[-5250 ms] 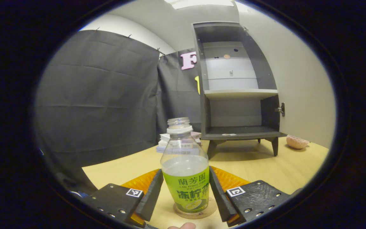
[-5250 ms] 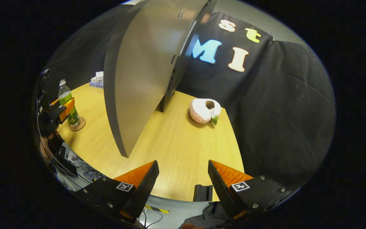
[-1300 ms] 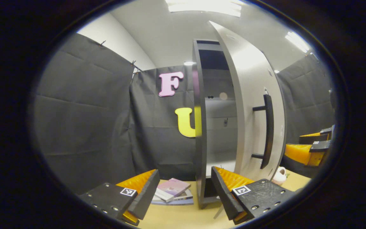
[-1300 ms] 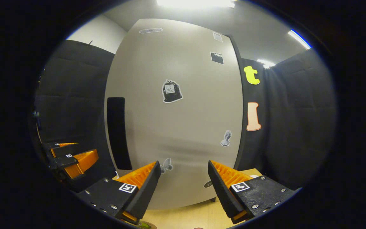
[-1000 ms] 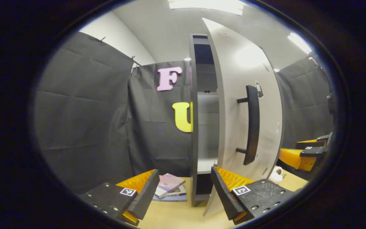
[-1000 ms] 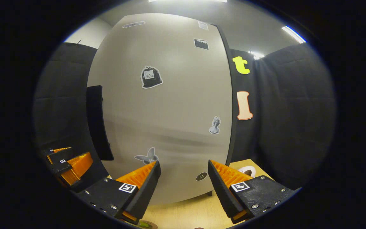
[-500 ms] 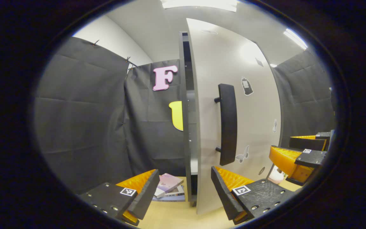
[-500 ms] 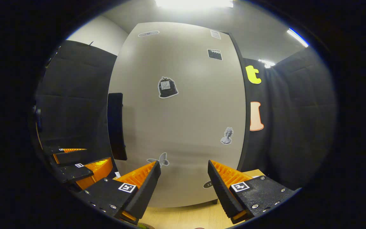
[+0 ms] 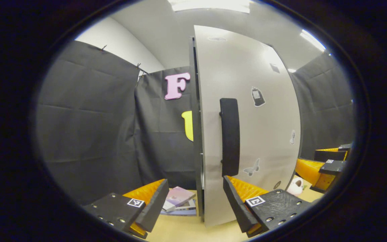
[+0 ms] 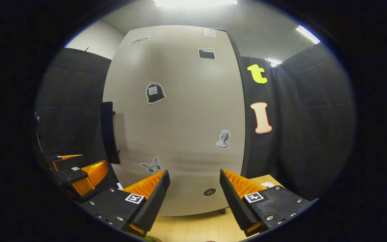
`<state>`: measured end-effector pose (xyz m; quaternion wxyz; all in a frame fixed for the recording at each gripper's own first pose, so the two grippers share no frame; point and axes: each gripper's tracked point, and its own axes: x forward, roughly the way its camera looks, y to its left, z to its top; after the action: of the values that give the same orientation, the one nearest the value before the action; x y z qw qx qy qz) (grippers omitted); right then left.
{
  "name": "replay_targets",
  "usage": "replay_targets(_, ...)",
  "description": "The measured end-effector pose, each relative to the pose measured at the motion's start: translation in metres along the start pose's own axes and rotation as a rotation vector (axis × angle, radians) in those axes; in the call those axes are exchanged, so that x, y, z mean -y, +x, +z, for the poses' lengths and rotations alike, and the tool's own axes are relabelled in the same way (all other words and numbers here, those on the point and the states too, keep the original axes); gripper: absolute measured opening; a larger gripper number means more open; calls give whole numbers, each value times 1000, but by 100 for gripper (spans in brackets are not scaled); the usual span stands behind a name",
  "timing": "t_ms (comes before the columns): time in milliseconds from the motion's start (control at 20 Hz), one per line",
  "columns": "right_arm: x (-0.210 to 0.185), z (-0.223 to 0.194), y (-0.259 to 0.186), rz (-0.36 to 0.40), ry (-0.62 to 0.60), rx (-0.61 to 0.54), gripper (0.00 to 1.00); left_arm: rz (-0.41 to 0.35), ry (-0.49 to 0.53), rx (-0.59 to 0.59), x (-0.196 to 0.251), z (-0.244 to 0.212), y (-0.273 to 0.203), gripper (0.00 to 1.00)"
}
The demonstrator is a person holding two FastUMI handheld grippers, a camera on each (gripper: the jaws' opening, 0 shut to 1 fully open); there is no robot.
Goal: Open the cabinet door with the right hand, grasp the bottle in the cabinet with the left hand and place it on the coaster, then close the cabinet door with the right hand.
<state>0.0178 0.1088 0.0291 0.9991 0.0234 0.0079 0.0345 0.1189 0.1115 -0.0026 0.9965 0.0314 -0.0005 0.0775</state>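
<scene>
Grey flat cabinet door (image 10: 176, 117) with black bar handle (image 9: 229, 136) nearly shut against its dark frame, right hand-held gripper (image 10: 193, 188) spread just before it, left hand-held gripper (image 9: 193, 195) spread, both empty

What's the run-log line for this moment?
stage: closing | grey cabinet door: nearly shut | right gripper: open, facing door | left gripper: open, empty

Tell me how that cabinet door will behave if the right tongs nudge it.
The cabinet door looks like a flat rigid panel, so it probably won't flex. Its face seems smooth, so tongs may slide; the black handle likely offers a surer hold.
</scene>
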Motion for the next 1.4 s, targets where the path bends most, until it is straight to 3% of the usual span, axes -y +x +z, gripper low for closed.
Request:
replay_targets(300, -3, 1, -1, 42, -24, 10, 92, -36, 9, 5, 28, 1, -3, 93)
replay_targets(500, 4, -1, 2, 36, -9, 3, 93, -57, 24, 3, 46, 2, 4, 96)
replay_targets(1000, 20, -1, 6, 19, -14, 4, 93, -113, -4, -2, 73, 5, 7, 93)
replay_targets(1400, 21, -2, 9, 22, -18, -4, 93, -113, -9, -6, 69, 5, 12, 96)
